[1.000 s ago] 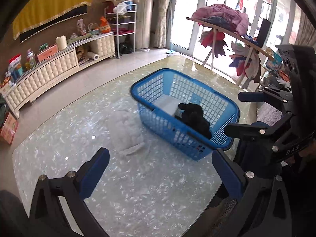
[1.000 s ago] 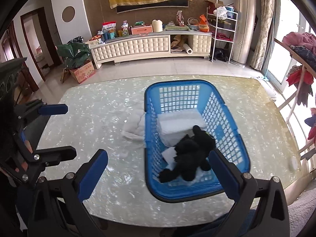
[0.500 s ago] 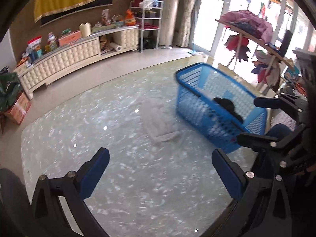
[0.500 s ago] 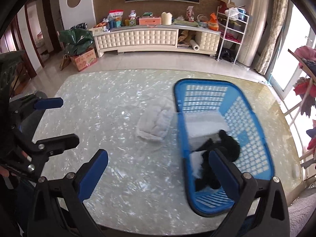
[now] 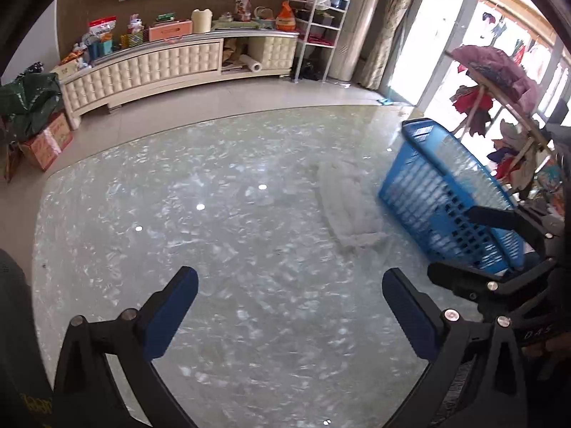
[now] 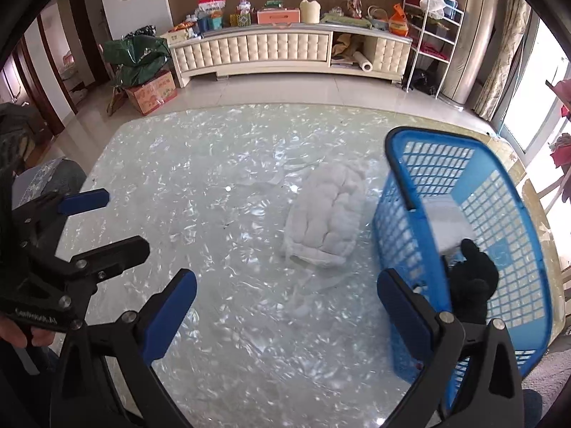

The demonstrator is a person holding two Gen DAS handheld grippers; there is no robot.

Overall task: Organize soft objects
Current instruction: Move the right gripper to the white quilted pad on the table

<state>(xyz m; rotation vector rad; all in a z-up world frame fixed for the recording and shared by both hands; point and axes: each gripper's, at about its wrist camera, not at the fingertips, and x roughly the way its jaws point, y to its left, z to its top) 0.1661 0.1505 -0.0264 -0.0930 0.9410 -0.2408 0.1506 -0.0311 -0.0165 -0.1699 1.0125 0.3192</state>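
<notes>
A white quilted soft piece (image 6: pixel 326 219) (image 5: pixel 348 201) lies on the pearly table, just left of a blue plastic basket (image 6: pixel 506 235) (image 5: pixel 439 192). Inside the basket lie a black plush toy (image 6: pixel 473 283) and a folded white cloth (image 6: pixel 446 219). My right gripper (image 6: pixel 285 301) hovers open over the table, short of the white piece, with nothing between its fingers. My left gripper (image 5: pixel 289 306) is open too, above bare table to the left of the white piece. Each gripper shows in the other's view: the left one (image 6: pixel 85 224) and the right one (image 5: pixel 489 246).
A long white cabinet (image 6: pixel 285 53) with boxes and packets on top stands across the floor behind the table. A cardboard box and green bag (image 6: pixel 142 71) sit at the left. A clothes rack (image 5: pixel 496 82) stands at the right by the window. A hand (image 6: pixel 21 331) grips the left tool.
Both views have swung left: the basket has slid from the middle to the right edge of each frame, and the white piece now sits nearer the centre. Both grippers stayed open.
</notes>
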